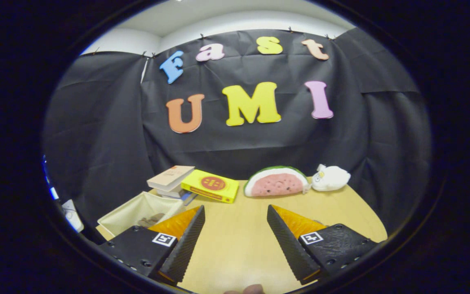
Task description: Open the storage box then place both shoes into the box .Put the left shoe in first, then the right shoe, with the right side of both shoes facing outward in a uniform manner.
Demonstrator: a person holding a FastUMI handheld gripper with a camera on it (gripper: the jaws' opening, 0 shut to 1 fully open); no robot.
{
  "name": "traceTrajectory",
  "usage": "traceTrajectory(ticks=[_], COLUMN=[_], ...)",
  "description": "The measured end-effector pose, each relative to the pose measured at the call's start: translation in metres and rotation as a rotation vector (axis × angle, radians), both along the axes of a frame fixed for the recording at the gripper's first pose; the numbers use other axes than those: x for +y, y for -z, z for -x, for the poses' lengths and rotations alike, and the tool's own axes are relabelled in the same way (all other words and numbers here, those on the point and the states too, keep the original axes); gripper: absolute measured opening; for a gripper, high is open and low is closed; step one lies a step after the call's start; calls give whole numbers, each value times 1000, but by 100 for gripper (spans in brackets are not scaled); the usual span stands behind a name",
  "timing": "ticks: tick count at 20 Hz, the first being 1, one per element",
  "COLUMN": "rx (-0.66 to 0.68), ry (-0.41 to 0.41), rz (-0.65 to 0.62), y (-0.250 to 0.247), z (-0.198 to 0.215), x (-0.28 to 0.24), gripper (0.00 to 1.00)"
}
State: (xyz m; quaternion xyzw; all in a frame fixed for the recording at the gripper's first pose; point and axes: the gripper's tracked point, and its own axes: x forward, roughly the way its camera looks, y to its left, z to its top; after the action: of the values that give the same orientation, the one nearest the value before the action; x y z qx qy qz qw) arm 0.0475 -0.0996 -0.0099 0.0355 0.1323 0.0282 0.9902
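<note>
The tool [236, 212] stood released, its two fingers [186, 241] spread wide apart with nothing between them but bare wooden surface [235, 245]. It hovered just above that surface, touching none of the things on it.

Just beside the left finger, and partly hidden behind it, sat an open cream fabric box [137, 212] with soft walls; something brownish lay inside it, too hidden to make out. Whether that was a shoe could not be told.

Beyond the fingers, toward the back of the surface, a yellow book [210, 185] lay flat, a little left of the gap between them. To its left a small stack of books [170, 179] stood with a tan one on top, close behind the box. Beyond the right finger a watermelon-slice plush [276, 181] lay against the black cloth wall [96, 134], and a small white plush [331, 177] lay just beside it, touching or nearly touching its right end.

A fingertip [251, 289] showed at the near side, between the finger bases.
</note>
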Motion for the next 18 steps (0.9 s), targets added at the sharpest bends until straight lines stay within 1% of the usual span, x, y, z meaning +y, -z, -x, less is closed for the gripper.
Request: traceTrajectory(ticks=[2,5,8,11,13,14,16,18], rx=[36,148,251,372,447,488,547,574], ry=[56,128,163,164,155,145,116,105], rz=[52,111,124,99,124,139,128,110], y=[21,54,84,126,152,165,185,192], z=[1,5,9,6,6,5,-2,-7], x=[-57,-125,-170,-189,-195,-195,-182,-179], gripper=[94,94,94,95,99,98,98,98])
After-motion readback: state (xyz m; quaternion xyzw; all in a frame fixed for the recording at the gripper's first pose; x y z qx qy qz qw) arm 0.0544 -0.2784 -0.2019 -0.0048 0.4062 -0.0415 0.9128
